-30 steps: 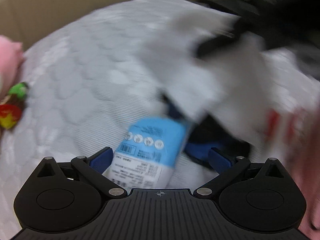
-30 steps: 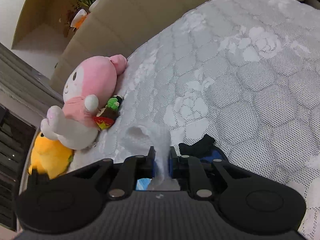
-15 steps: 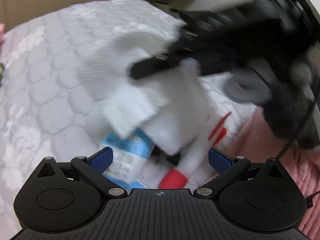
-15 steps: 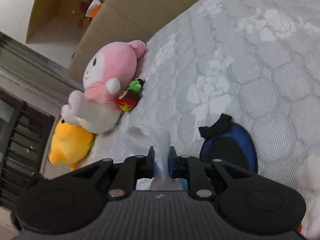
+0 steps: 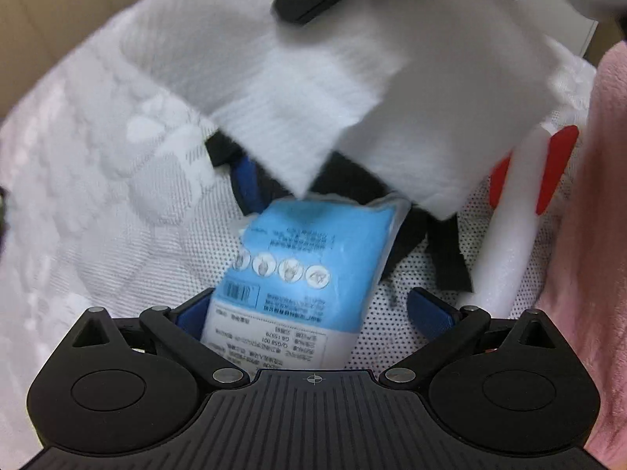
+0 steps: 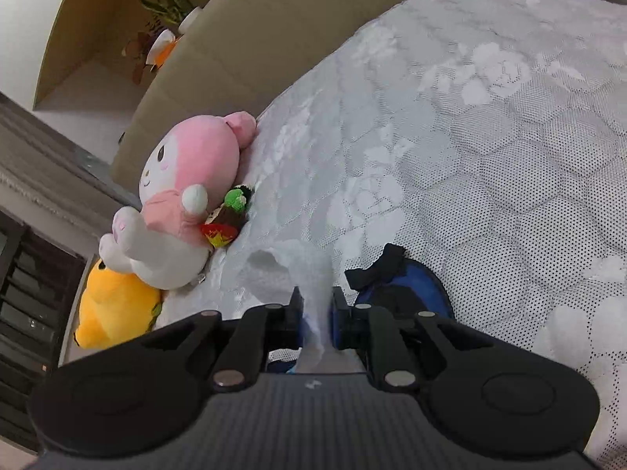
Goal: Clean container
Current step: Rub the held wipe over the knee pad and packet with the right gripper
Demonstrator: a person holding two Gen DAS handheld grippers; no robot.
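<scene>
Since half a sec ago your left view has swung back down: the blue packet (image 5: 298, 270) sits central again between the left tongs (image 5: 311, 307), and the white cloth (image 5: 352, 90) now hangs higher and closer, covering most of the upper frame. Left tongs are spread wide, blue pads far apart, gripping nothing; the packet's lower end lies btwn them but only the left pad looks near it. Under the packet you can see the dark blue-and-black container (image 5: 250, 184), a soft fabric thing w/ black trim and straps, lying on the bed (image 5: 98, 180). To me that says the cloth is coming in for a wipe, but the packet is lying over the container, so it prob needs shifting first. A white tube w/ red fins (image 5: 517, 211) lies at right, smooth and rigid, beside pink fleece (image 5: 588, 235). Packet is glossy plastic film w/ printed icons and barcode; cloth is ribbed, thin, floppy, motion-blurred.

Right view: little change vs before, camera tipped slightly. Right tongs (image 6: 317, 309) are pinched nearly closed on a fold of the white cloth, which pokes up btwn the pads. The container's blue rounded edge and black tab show just right of the tongs. Bed cover is quilted w/ raised flowers and dotted mesh. A pink plush (image 6: 184, 196) and a yellow plush (image 6: 113, 305) rest at the bed's edge, well apart from the work.
</scene>
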